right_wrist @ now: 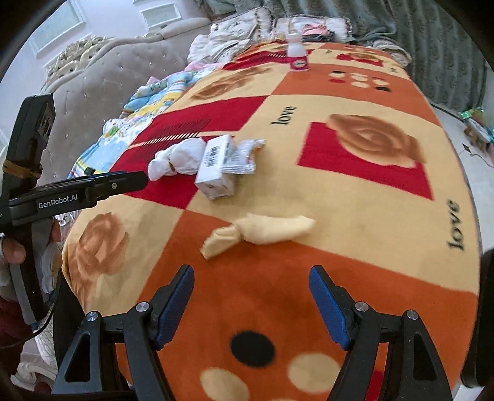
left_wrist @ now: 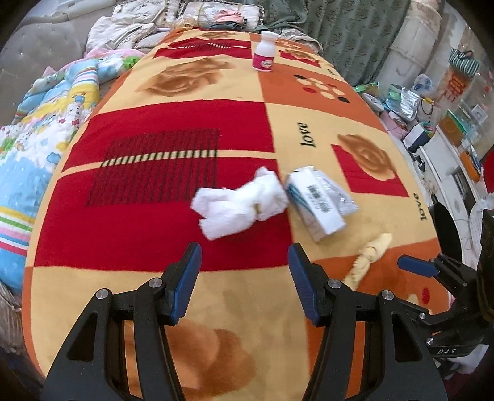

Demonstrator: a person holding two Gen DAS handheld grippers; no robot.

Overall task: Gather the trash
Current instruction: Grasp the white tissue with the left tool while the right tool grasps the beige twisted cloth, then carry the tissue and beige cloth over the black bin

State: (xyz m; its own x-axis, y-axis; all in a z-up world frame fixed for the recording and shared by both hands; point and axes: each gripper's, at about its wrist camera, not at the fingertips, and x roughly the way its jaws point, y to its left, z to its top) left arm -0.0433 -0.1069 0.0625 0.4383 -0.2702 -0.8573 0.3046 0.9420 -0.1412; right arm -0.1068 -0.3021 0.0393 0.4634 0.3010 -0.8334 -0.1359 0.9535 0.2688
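A crumpled white tissue [left_wrist: 239, 205] lies on the patterned blanket [left_wrist: 173, 123], just ahead of my open, empty left gripper [left_wrist: 244, 262]. A small white carton with a barcode [left_wrist: 315, 202] lies to its right on a torn wrapper [left_wrist: 342, 192]. A twisted yellow paper [left_wrist: 370, 256] lies nearer the right edge. In the right wrist view the yellow paper [right_wrist: 259, 233] lies just ahead of my open, empty right gripper [right_wrist: 251, 285]; the carton [right_wrist: 216, 166], the tissue [right_wrist: 177, 162] and the wrapper [right_wrist: 244, 157] lie beyond. A white bottle with a pink label [left_wrist: 264, 52] stands upright at the far end, also seen in the right wrist view [right_wrist: 297, 54].
The blanket [right_wrist: 355, 216] covers a bed. Bright children's quilts [left_wrist: 40, 145] lie on the left. Pillows [left_wrist: 213, 15] and folded bedding are at the far end. A cluttered shelf with bags and boxes [left_wrist: 432, 123] stands to the right. The left gripper [right_wrist: 92, 188] shows at the left of the right wrist view.
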